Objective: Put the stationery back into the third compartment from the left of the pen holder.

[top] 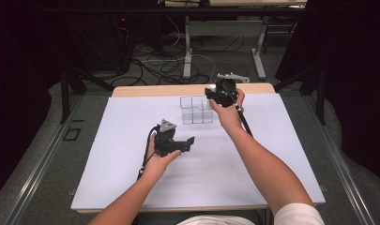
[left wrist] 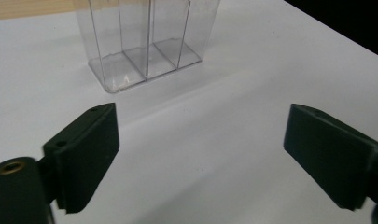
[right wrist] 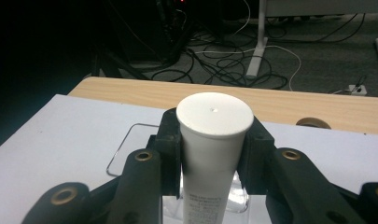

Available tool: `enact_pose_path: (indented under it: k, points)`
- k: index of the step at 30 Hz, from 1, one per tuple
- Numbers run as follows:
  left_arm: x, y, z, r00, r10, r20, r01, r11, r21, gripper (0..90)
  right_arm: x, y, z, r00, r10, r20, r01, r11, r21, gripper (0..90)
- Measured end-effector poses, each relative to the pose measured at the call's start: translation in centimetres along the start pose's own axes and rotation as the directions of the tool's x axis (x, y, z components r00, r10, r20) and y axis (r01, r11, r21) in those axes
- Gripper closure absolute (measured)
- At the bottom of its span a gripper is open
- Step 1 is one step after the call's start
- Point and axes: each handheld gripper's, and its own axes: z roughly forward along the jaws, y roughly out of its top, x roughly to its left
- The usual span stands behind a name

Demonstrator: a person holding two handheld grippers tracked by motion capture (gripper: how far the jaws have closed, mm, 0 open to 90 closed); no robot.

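Forearms come in from the bottom of the high view, one gripper in each hand. White tube (right wrist: 213,154) sits clamped between the right gripper's (right wrist: 213,158) black jaws, cap end up and facing the camera, small print on its lower body too blurred to read. That tube is held above the clear plastic organizer (top: 196,110), which stands upright on the white sheet (top: 131,187) toward the far middle of the table; whether the tube's lower end is already inside a compartment cannot be told, probably just over the right-hand end. In the high view the right gripper (top: 220,93) is at the organizer's right rear corner, hand wrapped round it, cable trailing back along the forearm.

Organizer (left wrist: 144,46) has three compartments side by side, all see-through.

Left gripper (top: 176,143) is nearer the person, well apart from the organizer, low over the sheet. Its jaws stand wide with nothing between them, bare white sheet (left wrist: 200,154) showing in the gap.

Wooden table edge (right wrist: 130,91) runs behind the sheet; beyond it, dark floor with tangled cables (top: 164,68) and grey desk legs (top: 187,47).
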Motion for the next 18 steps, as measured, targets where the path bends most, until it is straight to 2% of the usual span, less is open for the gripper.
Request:
enact_pose_path:
  k: [3, 5, 8, 9, 12, 13, 18]
  points:
    - [0.0, 0.0, 0.0, 0.9999, -0.01, -0.003, 0.01, 0.9999, -0.006, 5.9, 0.0, 0.1, 0.6, 0.9999, -0.009, 0.006, 0.009, 1.0, 0.004, 65.9]
    - [0.1, 0.0, -0.1, 1.0, -0.002, -0.002, 0.002, 1.0, 0.002, 3.9, 0.0, 0.1, 1.0, 0.9997, -0.021, 0.016, 0.021, 1.0, 0.002, 65.9]
    - [0.3, -0.1, -0.1, 0.9998, -0.019, -0.008, 0.019, 0.9998, 0.002, 0.6, -0.1, 0.1, 1.5, 0.9996, -0.016, 0.022, 0.016, 1.0, -0.006, 65.9]
    - [0.3, -0.1, 0.0, 0.9995, -0.031, -0.011, 0.031, 0.9995, -0.001, 0.2, -0.1, 0.2, 1.6, 0.9995, -0.023, 0.02, 0.023, 1.0, -0.004, 65.9]
    - [0.5, -0.1, -0.1, 0.9994, -0.029, -0.021, 0.029, 0.9996, 0.001, 0.2, 0.0, 0.1, 2.0, 0.999, -0.035, 0.029, 0.035, 0.999, -0.003, 65.9]
    - [0.5, -0.2, -0.1, 0.9989, -0.042, -0.023, 0.042, 0.9991, -0.001, 0.2, 0.0, 0.1, 2.1, 0.9985, -0.046, 0.031, 0.046, 0.999, -0.002, 65.9]
    - [0.8, -0.2, -0.2, 0.9991, -0.031, -0.028, 0.031, 0.9995, -0.009, 0.2, 0.1, -0.2, 2.7, 0.9966, -0.072, 0.039, 0.072, 0.997, -0.003, 65.9]
